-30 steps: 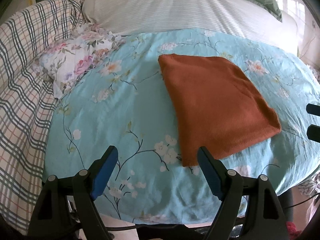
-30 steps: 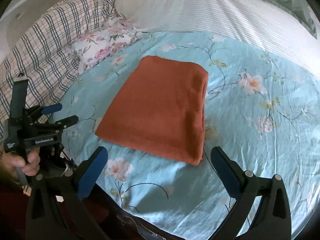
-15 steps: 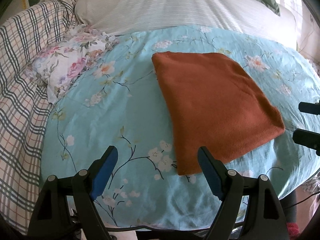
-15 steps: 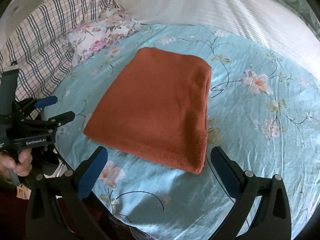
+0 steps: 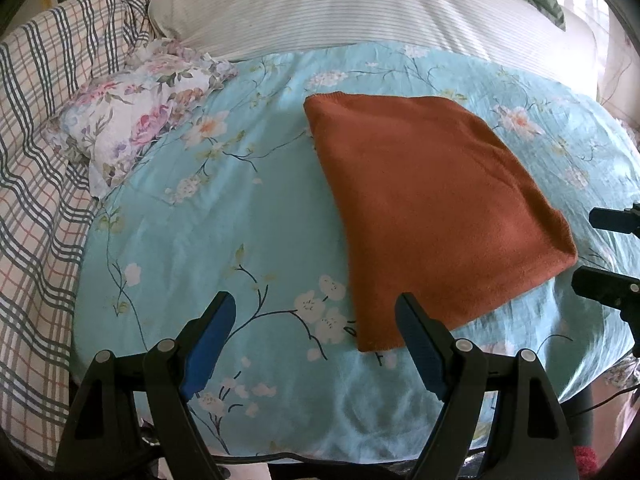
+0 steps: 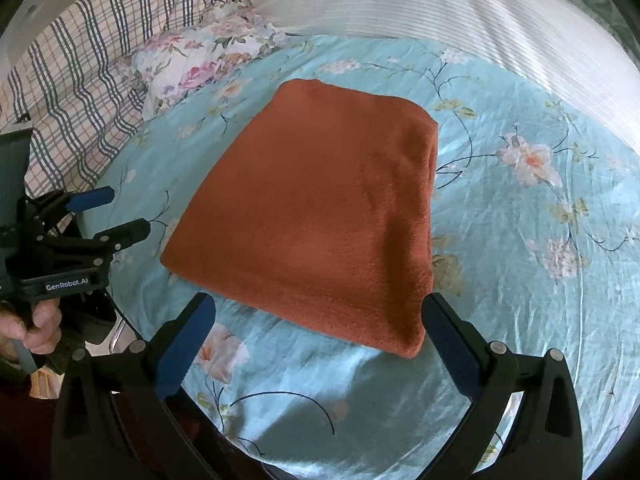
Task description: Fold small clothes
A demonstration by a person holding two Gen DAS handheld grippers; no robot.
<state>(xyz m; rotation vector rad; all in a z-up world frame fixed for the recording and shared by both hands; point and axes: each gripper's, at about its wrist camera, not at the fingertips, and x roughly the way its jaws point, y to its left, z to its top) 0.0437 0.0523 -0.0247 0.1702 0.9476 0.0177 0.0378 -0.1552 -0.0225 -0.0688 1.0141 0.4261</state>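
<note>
On the turquoise floral bedspread (image 5: 224, 216), a folded rust-orange garment (image 5: 432, 216) lies flat, untouched, while the left gripper (image 5: 316, 344) and the right gripper (image 6: 316, 340) hover at its near edge, both spread wide and holding nothing.

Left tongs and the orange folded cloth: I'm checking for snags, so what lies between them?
Only bare floral sheet separates the left tongs from the orange folded cloth; the left wrist view shows it.
</note>
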